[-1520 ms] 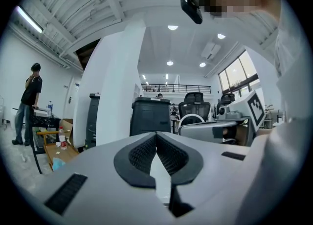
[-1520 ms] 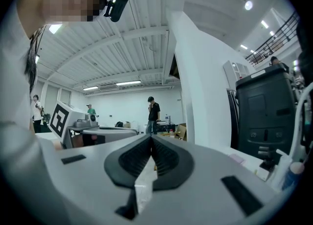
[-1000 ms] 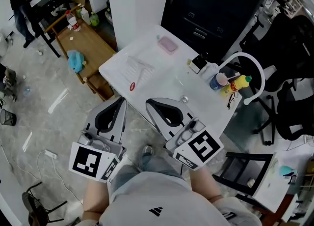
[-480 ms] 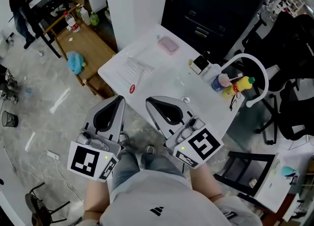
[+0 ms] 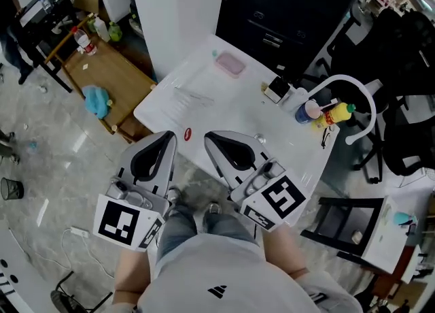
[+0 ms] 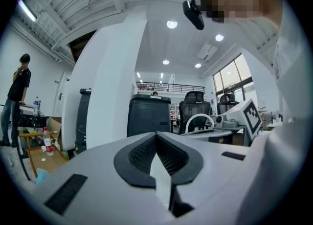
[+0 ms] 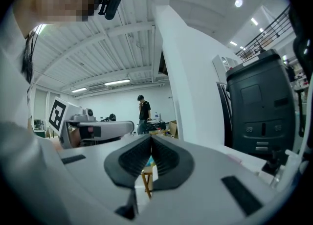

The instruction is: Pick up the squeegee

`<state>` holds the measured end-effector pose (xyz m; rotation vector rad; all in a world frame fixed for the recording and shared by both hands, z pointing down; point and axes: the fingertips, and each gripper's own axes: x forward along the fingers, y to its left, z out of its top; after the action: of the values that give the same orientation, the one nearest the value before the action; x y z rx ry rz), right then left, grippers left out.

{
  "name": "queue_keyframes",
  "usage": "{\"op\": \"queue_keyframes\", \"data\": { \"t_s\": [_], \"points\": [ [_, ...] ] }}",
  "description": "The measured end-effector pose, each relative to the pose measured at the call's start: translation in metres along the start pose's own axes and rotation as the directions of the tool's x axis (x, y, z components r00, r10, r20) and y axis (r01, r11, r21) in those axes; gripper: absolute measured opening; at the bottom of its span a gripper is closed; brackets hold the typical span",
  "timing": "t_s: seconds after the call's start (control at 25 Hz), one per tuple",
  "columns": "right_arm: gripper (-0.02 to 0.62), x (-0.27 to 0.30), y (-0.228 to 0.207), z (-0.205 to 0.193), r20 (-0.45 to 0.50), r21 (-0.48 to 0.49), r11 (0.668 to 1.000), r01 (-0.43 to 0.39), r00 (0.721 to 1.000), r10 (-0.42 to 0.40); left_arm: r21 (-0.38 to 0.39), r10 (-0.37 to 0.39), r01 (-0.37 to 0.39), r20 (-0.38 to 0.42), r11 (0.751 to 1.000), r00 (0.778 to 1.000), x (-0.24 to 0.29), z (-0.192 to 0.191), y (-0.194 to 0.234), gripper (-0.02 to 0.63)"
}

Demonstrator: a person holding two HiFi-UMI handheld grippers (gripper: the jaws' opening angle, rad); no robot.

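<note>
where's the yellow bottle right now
In the head view, the yellow bottle is at the right end of the white table, beside a blue container and inside the arc of a white curved bar.

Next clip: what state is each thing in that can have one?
left gripper: jaws shut, nothing between them
right gripper: jaws shut, nothing between them
squeegee: lying flat on the table, untouched
yellow bottle: green cap on

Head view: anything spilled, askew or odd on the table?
Nothing stands out on the table: no spill, nothing visibly toppled. The only stray item is a blue cloth, crumpled on the floor beside the bench.
</note>
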<state>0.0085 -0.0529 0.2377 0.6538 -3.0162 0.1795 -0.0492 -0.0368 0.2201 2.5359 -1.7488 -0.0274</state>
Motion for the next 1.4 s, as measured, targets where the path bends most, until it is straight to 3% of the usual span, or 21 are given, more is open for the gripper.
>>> {"op": "queue_keyframes", "data": {
  "t_s": [0.6, 0.96, 1.4],
  "points": [
    [0.011, 0.057, -0.02, -0.017, -0.03, 0.044, 0.983, 0.177, 0.984, -0.175, -0.004, -0.157, 0.157, -0.038, 0.988, 0.987, 0.025, -0.009, 0.057, 0.014],
    [0.011, 0.077, -0.038, -0.035, -0.072, 0.064, 0.957, 0.284, 0.957, -0.279, -0.026, -0.272, 0.27, -0.061, 0.962, 0.961, 0.046, -0.023, 0.073, 0.014],
    [0.011, 0.098, -0.069, -0.074, -0.152, 0.122, 0.915, 0.384, 0.919, -0.365, -0.062, -0.345, 0.34, -0.096, 0.938, 0.934, 0.071, -0.043, 0.09, 0.012]
  ]
}}
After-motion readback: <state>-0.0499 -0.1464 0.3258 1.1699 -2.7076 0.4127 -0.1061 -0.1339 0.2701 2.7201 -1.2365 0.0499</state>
